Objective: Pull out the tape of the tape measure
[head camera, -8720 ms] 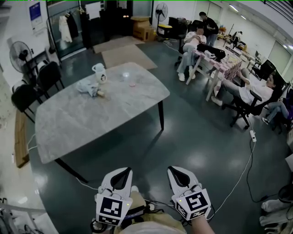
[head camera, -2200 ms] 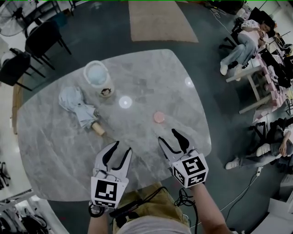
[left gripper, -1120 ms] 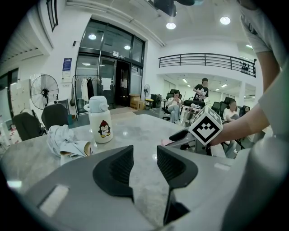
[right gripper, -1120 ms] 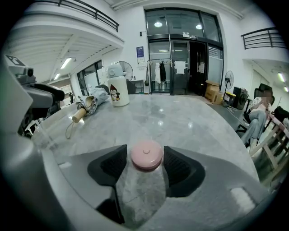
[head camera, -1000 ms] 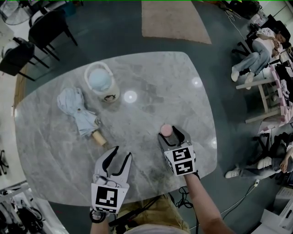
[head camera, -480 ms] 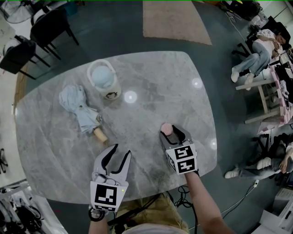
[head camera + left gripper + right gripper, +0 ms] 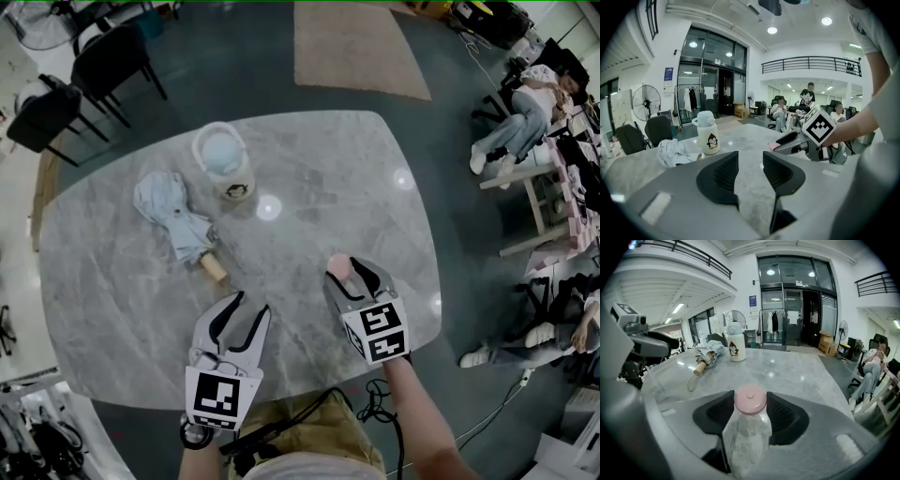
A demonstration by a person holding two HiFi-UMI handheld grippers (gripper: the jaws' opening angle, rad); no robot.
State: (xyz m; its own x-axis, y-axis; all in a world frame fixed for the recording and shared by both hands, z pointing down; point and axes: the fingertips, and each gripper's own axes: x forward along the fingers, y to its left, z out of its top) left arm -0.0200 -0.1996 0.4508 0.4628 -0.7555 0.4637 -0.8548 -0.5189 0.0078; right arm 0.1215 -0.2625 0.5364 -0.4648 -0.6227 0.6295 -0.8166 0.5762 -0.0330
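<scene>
I see no tape measure in any view. A clear bottle with a pink cap (image 7: 339, 265) stands on the grey marble table (image 7: 309, 169) near its front right edge. My right gripper (image 7: 351, 272) is shut on the bottle (image 7: 749, 427), with a pad against each side just below the cap. My left gripper (image 7: 239, 314) hovers over the table's front edge, open and empty. In the left gripper view its own jaws (image 7: 749, 171) stand apart, and the right gripper (image 7: 787, 140) with the pink cap (image 7: 774, 146) shows beyond them.
A white flask with a penguin print (image 7: 225, 161) and a folded light-blue umbrella (image 7: 178, 223) lie at the table's far left. Black chairs (image 7: 56, 103) stand beyond the left corner. People sit at desks on the right (image 7: 525, 103). A cable (image 7: 375, 408) trails on the floor by my feet.
Two seconds ago my right gripper was short of the bottle; it then came round it and its jaws narrowed onto it. The left gripper has barely moved.
</scene>
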